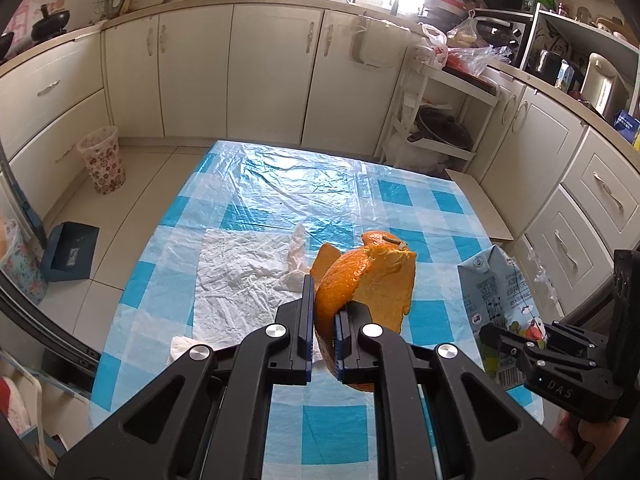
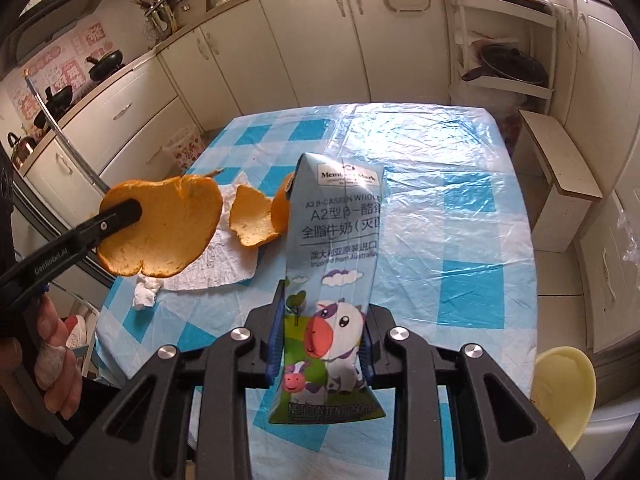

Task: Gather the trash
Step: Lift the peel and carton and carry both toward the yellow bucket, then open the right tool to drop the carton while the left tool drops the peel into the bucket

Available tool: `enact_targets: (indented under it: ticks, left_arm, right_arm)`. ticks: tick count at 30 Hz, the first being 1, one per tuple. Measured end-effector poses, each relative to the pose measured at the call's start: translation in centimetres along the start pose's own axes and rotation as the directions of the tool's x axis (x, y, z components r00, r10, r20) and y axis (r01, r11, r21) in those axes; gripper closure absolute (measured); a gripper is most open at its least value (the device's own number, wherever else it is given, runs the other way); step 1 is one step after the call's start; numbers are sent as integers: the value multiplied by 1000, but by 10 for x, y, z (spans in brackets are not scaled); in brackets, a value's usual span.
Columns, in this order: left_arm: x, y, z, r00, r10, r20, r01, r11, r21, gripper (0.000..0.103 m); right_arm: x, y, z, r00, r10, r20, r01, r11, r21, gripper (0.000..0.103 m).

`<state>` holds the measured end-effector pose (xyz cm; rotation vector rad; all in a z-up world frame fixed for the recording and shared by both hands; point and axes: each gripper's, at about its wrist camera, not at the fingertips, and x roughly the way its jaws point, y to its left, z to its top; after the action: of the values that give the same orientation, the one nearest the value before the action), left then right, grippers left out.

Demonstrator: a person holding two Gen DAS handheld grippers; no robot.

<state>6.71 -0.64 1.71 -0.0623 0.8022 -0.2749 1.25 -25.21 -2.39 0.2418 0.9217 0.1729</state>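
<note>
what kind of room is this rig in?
Almost certainly a home kitchen: cream cabinets run under a counter along the walls, woks sit on a stove, and a pot rack stands beside the table with its blue checked cloth.

The bench wears a blue-and-white checked cover. On it, left of the milk carton, which is pale blue with a white, purple-patched cartoon cow, lie a white tissue and orange peel with paler inside.
</note>
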Motion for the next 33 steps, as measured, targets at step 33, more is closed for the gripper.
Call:
enact_targets:
  ticks: [33]
  left_arm:
    - [49, -301, -98, 927, -278, -251, 334, 916, 222, 96]
  right_arm:
    - [-103, -287, -137, 975, -204, -90, 194, 580, 791, 47]
